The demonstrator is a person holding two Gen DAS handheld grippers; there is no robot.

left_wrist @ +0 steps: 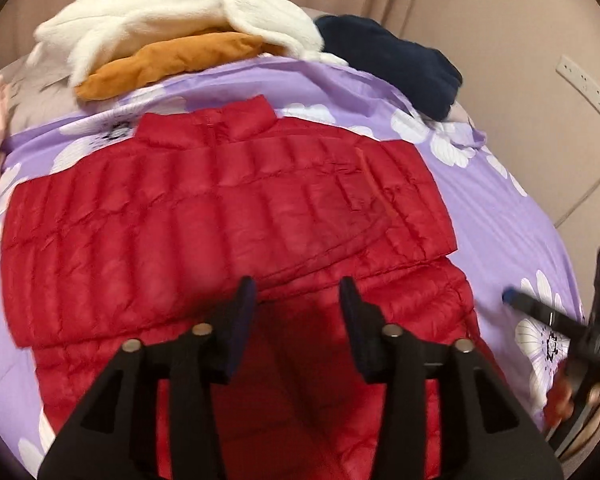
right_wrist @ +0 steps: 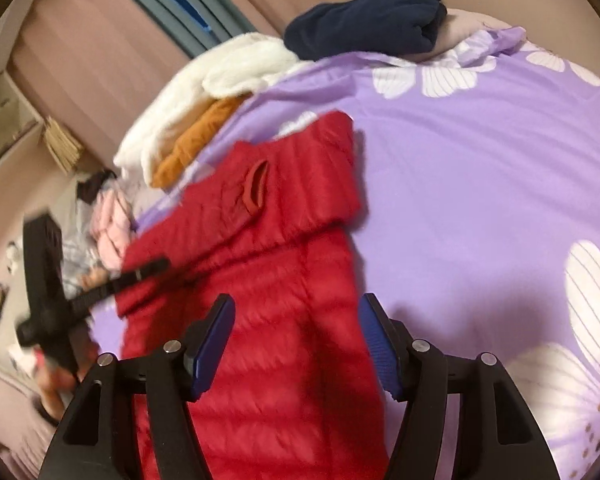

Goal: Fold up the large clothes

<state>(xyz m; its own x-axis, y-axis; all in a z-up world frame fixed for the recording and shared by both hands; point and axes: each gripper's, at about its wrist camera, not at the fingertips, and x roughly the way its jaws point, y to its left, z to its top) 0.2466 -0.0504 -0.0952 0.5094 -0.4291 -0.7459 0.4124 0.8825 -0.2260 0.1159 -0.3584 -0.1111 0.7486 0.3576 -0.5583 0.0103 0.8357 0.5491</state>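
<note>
A quilted jacket (left_wrist: 220, 208) is lying flat on the bed (left_wrist: 480, 208), collar toward the far edge, one sleeve folded across its body. Behind it, a fleece garment (left_wrist: 172, 12) is sitting on top of another folded garment (left_wrist: 172, 64). To their right a dark garment (left_wrist: 392, 60) is lying, near the bed's far corner. The jacket's near part is lying beneath both grippers.

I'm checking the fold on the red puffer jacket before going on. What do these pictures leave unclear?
- Red jacket hem: both wrist views, hidden behind gripper bodies and the bottom edge.
- Left gripper: right wrist view, motion-blurred, jaws unreadable.
- Pink clothing: blurred, type unclear.
</note>
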